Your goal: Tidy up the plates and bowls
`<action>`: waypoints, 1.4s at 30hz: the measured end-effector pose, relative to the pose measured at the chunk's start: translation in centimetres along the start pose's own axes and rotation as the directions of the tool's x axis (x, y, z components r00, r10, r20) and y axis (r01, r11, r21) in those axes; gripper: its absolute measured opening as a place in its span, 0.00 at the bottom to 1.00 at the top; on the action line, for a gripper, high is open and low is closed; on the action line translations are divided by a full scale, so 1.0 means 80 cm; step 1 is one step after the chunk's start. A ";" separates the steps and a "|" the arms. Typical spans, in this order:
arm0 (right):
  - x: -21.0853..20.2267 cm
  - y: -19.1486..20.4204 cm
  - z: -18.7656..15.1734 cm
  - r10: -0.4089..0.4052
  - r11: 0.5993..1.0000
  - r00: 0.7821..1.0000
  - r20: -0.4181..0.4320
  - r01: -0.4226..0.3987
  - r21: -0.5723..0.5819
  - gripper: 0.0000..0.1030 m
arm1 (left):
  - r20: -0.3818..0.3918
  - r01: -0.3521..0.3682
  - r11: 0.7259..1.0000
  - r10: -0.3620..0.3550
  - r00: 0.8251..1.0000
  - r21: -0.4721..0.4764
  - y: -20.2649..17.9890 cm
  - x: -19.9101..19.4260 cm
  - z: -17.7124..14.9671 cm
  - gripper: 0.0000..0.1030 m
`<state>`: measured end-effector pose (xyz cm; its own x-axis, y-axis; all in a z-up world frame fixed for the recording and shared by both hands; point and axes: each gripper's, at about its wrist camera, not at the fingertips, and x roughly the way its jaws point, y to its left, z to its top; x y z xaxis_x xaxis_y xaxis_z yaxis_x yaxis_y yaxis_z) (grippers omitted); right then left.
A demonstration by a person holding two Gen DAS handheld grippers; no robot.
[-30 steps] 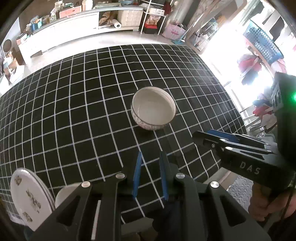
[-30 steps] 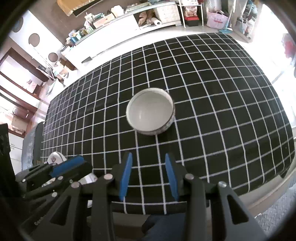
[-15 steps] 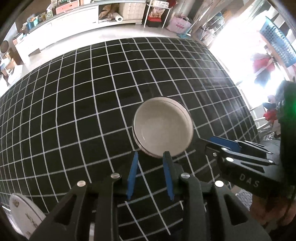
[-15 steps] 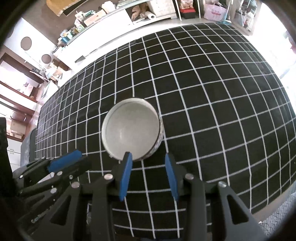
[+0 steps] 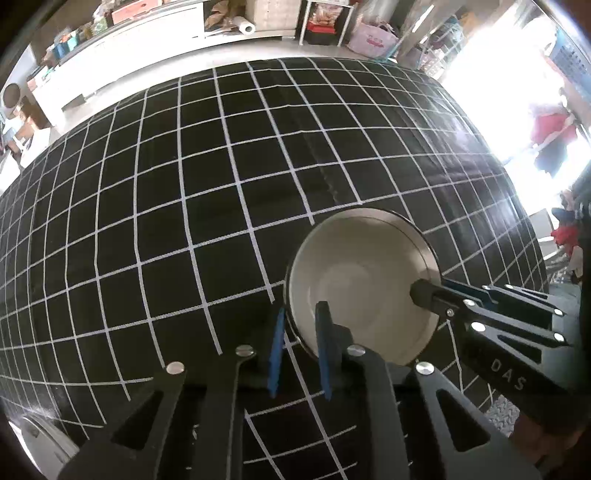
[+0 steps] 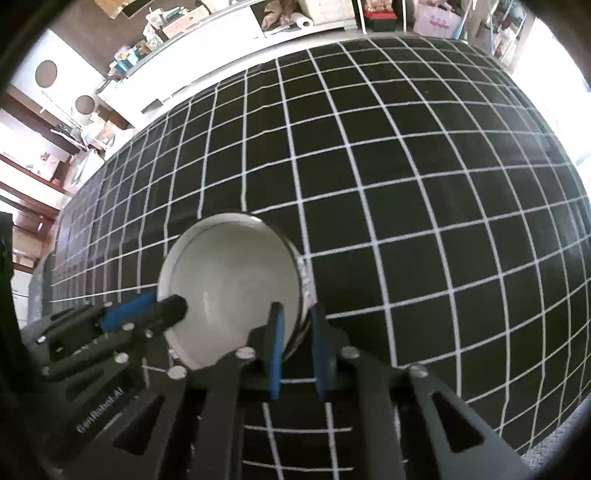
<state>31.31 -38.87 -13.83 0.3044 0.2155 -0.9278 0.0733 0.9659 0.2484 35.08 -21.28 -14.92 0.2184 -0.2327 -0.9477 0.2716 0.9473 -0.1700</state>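
A white bowl with a patterned outer wall stands on the black checked tablecloth. My left gripper straddles the bowl's left rim, one blue pad outside and one inside. Its jaws are closing, with the pads against the wall. My right gripper straddles the opposite rim the same way, and its jaws are also closing on the wall. Each gripper shows in the other's view: the right gripper at the bowl's right edge, the left gripper at its left edge.
A white plate peeks in at the lower left corner of the left wrist view. The table's near edge runs close behind the grippers. White cabinets and clutter line the far wall.
Both grippers have come down and forward onto the bowl, which earlier stood apart ahead of them. Both pairs of jaws have narrowed around opposite sides of its rim.
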 end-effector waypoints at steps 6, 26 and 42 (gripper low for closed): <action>-0.010 -0.001 -0.020 -0.016 1.000 1.000 0.001 0.016 0.002 0.15 | -0.013 0.018 1.000 -0.018 1.000 -0.014 0.010 -0.002 -0.010 0.09; -0.034 0.035 -0.128 -0.050 0.998 0.997 -0.051 0.048 -0.041 0.15 | -0.094 0.049 0.998 -0.052 0.994 -0.028 0.052 -0.033 -0.116 0.10; -0.056 0.045 -0.153 -0.087 0.996 0.994 -0.063 0.086 -0.013 0.15 | -0.087 0.032 0.999 -0.034 0.996 -0.016 0.025 -0.040 -0.147 0.10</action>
<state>18.59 -34.63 -12.18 0.2362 0.1394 -0.9617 0.0868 0.9827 0.1637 23.93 -16.03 -15.42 0.1268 -0.2444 -0.9614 0.2633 0.9427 -0.2049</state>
